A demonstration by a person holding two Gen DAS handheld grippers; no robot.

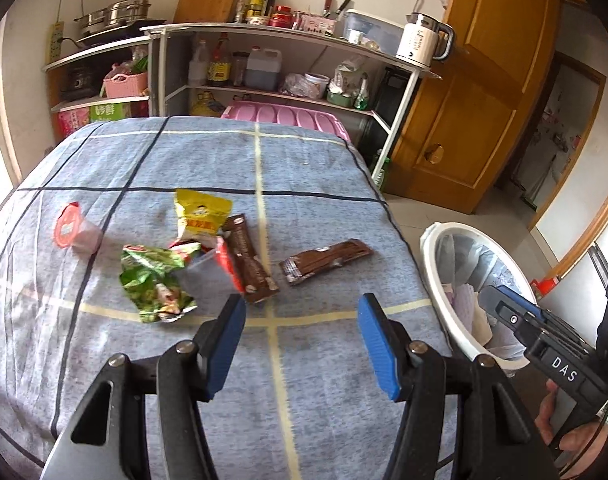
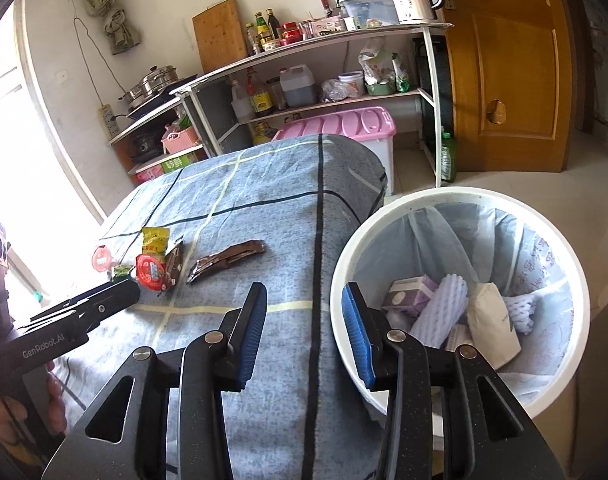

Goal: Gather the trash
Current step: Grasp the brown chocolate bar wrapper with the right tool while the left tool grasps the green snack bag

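Left wrist view first: my left gripper (image 1: 300,344) hangs over the desk (image 1: 323,176) with its jaws spread wide and nothing between them. Trash is all out ahead on the blue checked cloth. There's a red-lidded cup (image 1: 74,230) tipped on its side off to the left, lid facing me. A crumpled green bag (image 1: 154,284) sits near the middle, a yellow bag (image 1: 200,214) just behind it, and a clear tub (image 1: 210,262) with a peeled red lid wedged between them. One brown wrapper (image 1: 250,260) runs roughly straight away from me, near end almost at my left jaw. The second wrapper (image 1: 325,260) lies apart to its right, long axis slanting up toward the right. The bin (image 1: 431,240) stands past the desk's right edge, liner inside, with pale stuff in the bottom. My right gripper (image 1: 515,312) pokes in over it; can't judge its jaws from here.

Right wrist view: right gripper (image 2: 302,330) has its jaws apart too, empty, straddling the desk (image 2: 264,184) edge and the bin (image 2: 455,196) rim. Inside the bin I see a purple carton (image 2: 409,292), a white foam sleeve (image 2: 439,308), a cream packet (image 2: 491,328) and white foam netting (image 2: 521,308). The second wrapper (image 2: 226,260) points up-right here as well. The rest of the pile clusters to its left, partly behind my left gripper (image 2: 116,294).
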